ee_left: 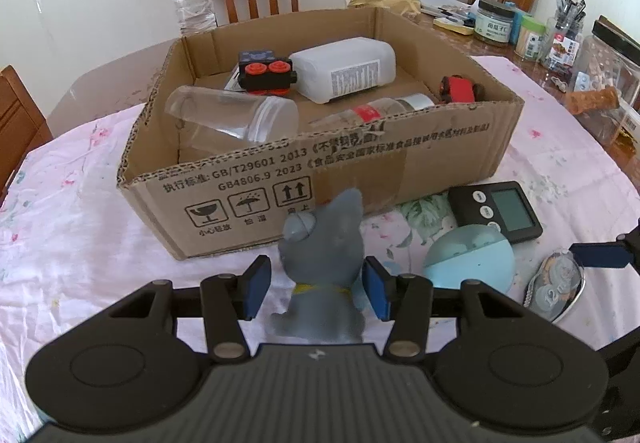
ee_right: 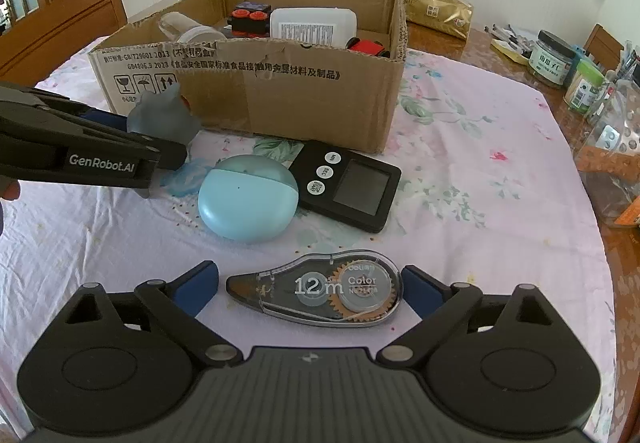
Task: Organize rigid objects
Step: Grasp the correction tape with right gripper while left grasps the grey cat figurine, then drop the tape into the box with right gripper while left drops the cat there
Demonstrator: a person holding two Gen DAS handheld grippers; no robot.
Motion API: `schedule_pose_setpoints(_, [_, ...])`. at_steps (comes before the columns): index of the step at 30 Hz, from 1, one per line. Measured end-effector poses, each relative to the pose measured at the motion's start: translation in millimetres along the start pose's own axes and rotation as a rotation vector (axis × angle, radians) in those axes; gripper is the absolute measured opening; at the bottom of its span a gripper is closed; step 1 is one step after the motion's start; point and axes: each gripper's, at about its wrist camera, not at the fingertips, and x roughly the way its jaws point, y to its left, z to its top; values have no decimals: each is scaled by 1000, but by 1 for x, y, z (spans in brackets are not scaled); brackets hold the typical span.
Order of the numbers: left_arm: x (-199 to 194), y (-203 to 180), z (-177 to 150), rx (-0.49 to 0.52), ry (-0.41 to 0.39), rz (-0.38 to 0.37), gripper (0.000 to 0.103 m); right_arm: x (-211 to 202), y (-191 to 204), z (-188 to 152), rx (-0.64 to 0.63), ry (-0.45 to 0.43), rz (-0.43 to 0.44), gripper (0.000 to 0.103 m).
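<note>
Gripping a grey cat figurine just in front of the cardboard box, left gripper has its pads narrow around it, while the right gripper sits spread wide around the correction tape dispenser near the tabletop's front edge, not pinching it.

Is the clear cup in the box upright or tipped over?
Tipped over. The cup lies on its side in the box, its rim facing sideways rather than up.

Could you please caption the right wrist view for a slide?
Right gripper open around a correction tape dispenser on the tablecloth, cardboard box behind.
</note>
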Motion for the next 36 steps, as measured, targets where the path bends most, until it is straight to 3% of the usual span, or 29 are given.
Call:
schedule_pose_setpoints(5, [1, -4, 2, 8, -5, 6, 47, -2, -2, 0, -5, -9, 2, 93])
schedule_pose_setpoints(15, [-2, -4, 6, 7, 7, 1, 42, -4, -5, -1, -5, -8, 17, 93])
schedule_pose_setpoints(24, [-8, 6, 10, -1, 35, -47, 41, -10, -9, 2, -9, 19, 27, 93])
schedule_pose_setpoints(36, [-38, 18, 16, 69, 41, -112, 41, -34, -13, 22, -50, 10, 67, 93])
